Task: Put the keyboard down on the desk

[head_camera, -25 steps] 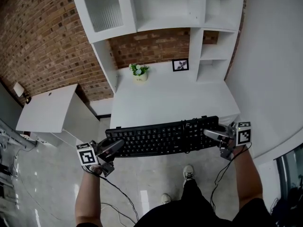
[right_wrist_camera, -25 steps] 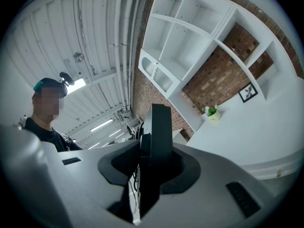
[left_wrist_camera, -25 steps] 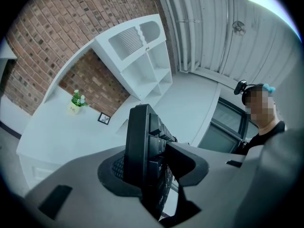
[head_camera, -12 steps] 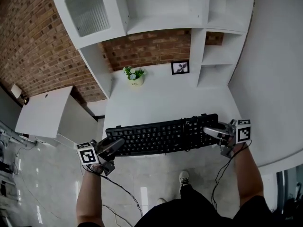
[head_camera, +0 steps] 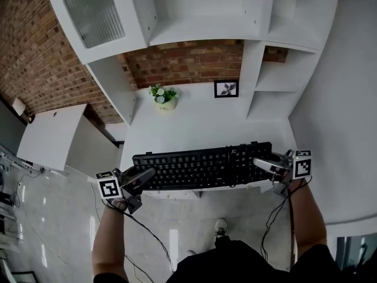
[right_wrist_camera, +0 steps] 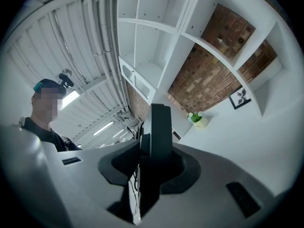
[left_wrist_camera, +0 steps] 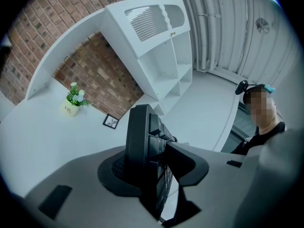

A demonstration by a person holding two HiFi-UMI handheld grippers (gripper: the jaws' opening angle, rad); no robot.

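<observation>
The keyboard (head_camera: 203, 167) is lying level, keys up, across the front strip of the bench (head_camera: 200, 122). Its long side is running parallel to the bench's front edge. Whether its underside is touching the bench cannot be told.

The left gripper (head_camera: 140, 177) is pinching the keyboard's left end. In the left gripper view, the jaws of this gripper (left_wrist_camera: 153, 171) are pressing on both faces of the keyboard (left_wrist_camera: 140, 137), which appears edge-on. The right gripper (head_camera: 263, 164) is pinching the right end. The right gripper view shows this gripper (right_wrist_camera: 154, 171) clamping the keyboard's thin edge (right_wrist_camera: 159, 127) in the same way.

Behind the keyboard, a wide bare area of bench is lying open. The plant pot (head_camera: 164, 96) and the picture frame (head_camera: 226, 88) are standing well apart from the keyboard, against the brick back wall. The shelf unit (head_camera: 206, 10) is overhanging the rear of the bench.

The keyboard is covering most of the bench's front edge. In both gripper views the keyboard's far end is cut off from sight.
</observation>
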